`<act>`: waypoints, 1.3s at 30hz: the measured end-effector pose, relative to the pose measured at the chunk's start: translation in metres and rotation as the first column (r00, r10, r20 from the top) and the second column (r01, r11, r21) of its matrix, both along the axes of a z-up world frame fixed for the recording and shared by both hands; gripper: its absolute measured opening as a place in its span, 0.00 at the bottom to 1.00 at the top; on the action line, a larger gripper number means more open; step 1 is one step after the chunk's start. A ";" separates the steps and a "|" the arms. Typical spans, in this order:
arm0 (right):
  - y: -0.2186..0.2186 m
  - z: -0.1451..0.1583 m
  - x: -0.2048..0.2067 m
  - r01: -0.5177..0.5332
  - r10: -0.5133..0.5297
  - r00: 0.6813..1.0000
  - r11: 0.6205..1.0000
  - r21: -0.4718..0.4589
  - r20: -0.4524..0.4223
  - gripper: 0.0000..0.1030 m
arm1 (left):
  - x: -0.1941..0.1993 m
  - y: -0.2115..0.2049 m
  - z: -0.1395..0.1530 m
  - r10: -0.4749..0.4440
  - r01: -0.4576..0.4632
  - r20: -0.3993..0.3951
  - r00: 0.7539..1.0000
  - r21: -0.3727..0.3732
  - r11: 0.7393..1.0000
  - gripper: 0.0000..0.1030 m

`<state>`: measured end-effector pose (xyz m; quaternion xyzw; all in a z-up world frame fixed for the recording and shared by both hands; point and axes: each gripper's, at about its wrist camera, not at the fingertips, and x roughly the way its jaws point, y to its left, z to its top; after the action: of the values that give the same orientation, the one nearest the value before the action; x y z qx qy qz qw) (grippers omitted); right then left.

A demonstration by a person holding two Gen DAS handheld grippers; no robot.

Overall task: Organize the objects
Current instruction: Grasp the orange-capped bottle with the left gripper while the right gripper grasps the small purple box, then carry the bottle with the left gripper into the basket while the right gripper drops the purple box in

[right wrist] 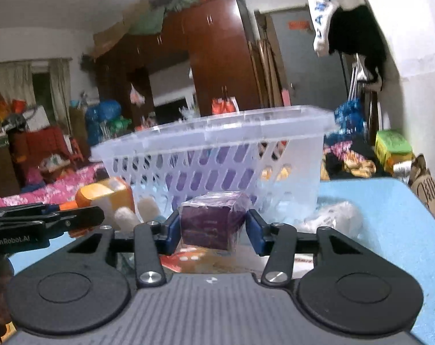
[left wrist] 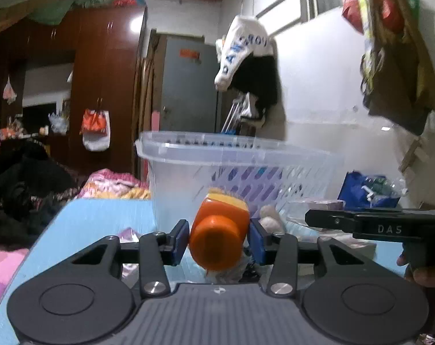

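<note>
Claws clamp their loads: left claw [left wrist: 219, 240] grips orange plush toy [left wrist: 219, 235], right claw [right wrist: 211, 231] purple box [right wrist: 213, 220], both raised toward slotted basket [right wrist: 217, 155], likely for dropping in.

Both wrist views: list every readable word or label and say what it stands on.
"DAS": right claw's black body.
"GenRobot.AI": left claw's black body.
"DANGROV", last letters uncertain: white hanging garment.
Orange sign on grey door: too blurred.
Purple box print: unreadable.
</note>
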<state>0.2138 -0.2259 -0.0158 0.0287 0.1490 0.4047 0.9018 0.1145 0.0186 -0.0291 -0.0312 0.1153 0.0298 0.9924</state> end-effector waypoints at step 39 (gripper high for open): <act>0.044 0.097 0.110 0.026 -0.042 0.992 0.990 -0.138 -0.115 0.49 | 0.130 0.021 0.105 0.104 -0.078 -0.191 0.976 0.138 0.987 0.45</act>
<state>0.3237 -0.1822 0.0815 -0.0068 0.2286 0.3756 0.8981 0.2446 0.0400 0.0758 0.0311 0.2097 0.0857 0.9735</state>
